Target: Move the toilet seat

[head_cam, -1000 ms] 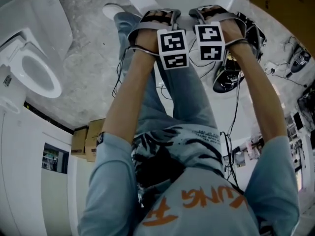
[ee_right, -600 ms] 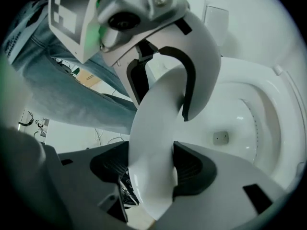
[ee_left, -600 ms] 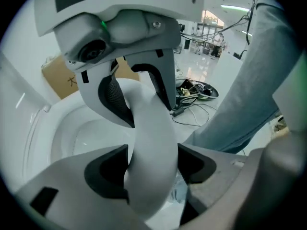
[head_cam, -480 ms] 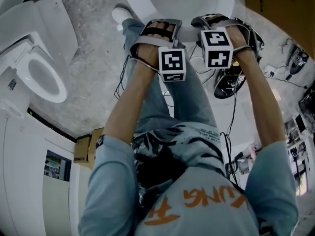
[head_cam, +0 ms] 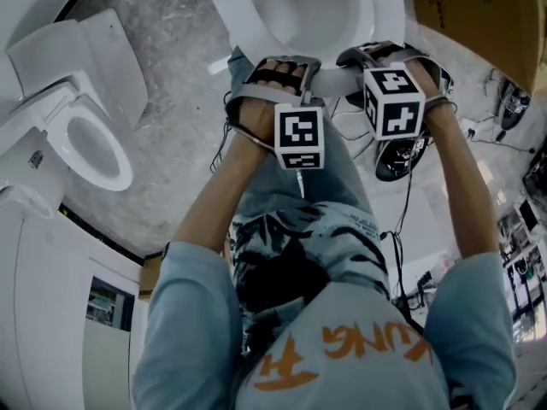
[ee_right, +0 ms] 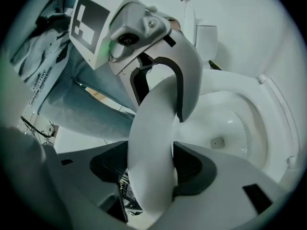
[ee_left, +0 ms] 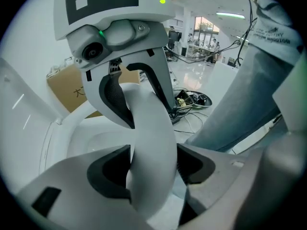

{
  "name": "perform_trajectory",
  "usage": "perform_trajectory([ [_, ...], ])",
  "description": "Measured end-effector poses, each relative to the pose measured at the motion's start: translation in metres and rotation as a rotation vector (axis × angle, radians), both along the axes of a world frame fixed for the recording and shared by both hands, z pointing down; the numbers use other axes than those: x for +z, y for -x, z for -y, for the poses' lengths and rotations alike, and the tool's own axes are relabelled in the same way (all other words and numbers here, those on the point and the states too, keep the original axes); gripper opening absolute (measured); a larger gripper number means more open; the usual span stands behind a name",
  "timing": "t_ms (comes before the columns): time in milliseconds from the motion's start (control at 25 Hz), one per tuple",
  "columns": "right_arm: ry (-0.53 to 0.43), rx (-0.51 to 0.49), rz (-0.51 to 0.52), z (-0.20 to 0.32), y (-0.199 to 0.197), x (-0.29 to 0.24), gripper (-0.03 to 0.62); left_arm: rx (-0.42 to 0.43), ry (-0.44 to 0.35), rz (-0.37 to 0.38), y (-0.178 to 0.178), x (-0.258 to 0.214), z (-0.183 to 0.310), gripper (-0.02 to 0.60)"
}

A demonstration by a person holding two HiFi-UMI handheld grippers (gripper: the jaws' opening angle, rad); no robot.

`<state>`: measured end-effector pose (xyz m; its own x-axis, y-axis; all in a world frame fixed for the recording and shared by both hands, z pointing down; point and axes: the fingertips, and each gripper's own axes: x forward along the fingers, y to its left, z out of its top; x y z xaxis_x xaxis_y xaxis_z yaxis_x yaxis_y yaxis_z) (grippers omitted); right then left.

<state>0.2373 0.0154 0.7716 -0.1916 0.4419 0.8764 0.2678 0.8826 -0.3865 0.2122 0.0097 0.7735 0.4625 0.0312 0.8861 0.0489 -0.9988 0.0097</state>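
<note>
The white toilet seat (head_cam: 335, 79) is raised off the white toilet bowl (head_cam: 295, 11) at the top of the head view. My left gripper (head_cam: 275, 65) and right gripper (head_cam: 382, 55) clamp its front rim side by side. In the left gripper view the seat (ee_left: 154, 128) fills the gap of my left gripper (ee_left: 152, 170), whose jaws have just been closing a little on it. In the right gripper view the seat (ee_right: 152, 121) is pinched in my right gripper (ee_right: 151, 172), above the open bowl (ee_right: 232, 123).
A second toilet (head_cam: 85, 143) stands at the left on the grey marbled floor. A cardboard box (head_cam: 479, 15) is at the top right. Cables and a black device (head_cam: 397, 156) lie on the floor to the right. The person's jeans-clad legs (head_cam: 325, 186) stand just behind the grippers.
Both grippers have risen together with the seat's front rim held between them. The bowl now shows further down in the head view.
</note>
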Motion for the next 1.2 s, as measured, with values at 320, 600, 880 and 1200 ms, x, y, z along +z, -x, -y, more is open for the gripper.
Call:
perform_trajectory([
  [320, -0.079, -0.041, -0.083, 0.022, 0.004, -0.043, 0.275, 0.042, 0.008, 0.034, 0.006, -0.053, 0.02, 0.259],
  [600, -0.197, -0.029, -0.121, 0.042, 0.009, -0.08, 0.268, 0.075, -0.018, 0.028, 0.012, -0.101, 0.036, 0.234],
  [880, -0.293, 0.042, -0.111, 0.076, 0.021, -0.117, 0.256, 0.108, -0.054, -0.002, 0.021, -0.143, 0.066, 0.23],
  [1200, -0.515, 0.097, -0.079, 0.126, 0.036, -0.161, 0.2, 0.102, -0.092, -0.044, 0.033, -0.196, 0.104, 0.23],
])
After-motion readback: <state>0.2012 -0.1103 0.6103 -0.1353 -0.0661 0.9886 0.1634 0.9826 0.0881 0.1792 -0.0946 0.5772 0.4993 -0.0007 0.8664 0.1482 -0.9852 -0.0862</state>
